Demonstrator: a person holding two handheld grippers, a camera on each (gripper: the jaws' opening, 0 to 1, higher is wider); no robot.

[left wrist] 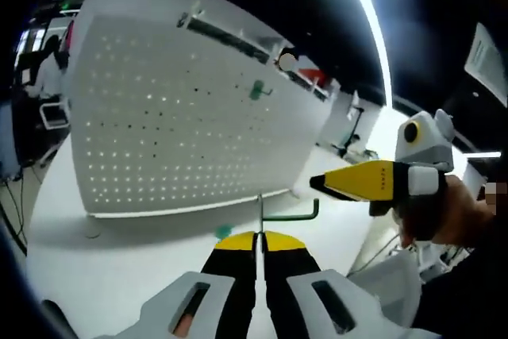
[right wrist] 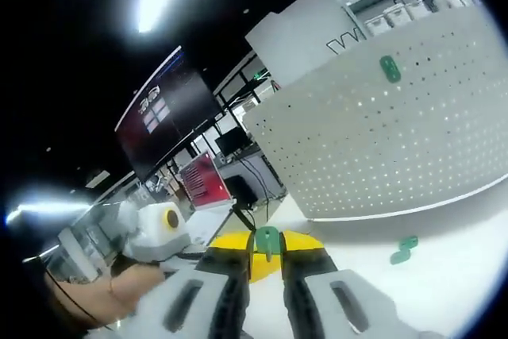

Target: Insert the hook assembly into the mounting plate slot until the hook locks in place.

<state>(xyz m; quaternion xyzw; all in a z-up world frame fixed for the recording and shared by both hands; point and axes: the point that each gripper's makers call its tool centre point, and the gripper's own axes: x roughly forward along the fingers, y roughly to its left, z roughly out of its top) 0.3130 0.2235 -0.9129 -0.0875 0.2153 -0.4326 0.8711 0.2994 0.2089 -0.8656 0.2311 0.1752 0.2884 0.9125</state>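
Nearby, green clips (right wrist: 403,249) — loose before the pegboard (right wrist: 397,132).

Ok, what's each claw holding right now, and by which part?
The left claw pinches the green hook by its straight shank. The right claw grips a small green plastic piece by its lower end.

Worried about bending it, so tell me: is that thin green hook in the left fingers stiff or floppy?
Probably stiff: the green hook holds a straight shaft and crisp bend while pinched in the left gripper. Being thin, it may pivot if pushed.
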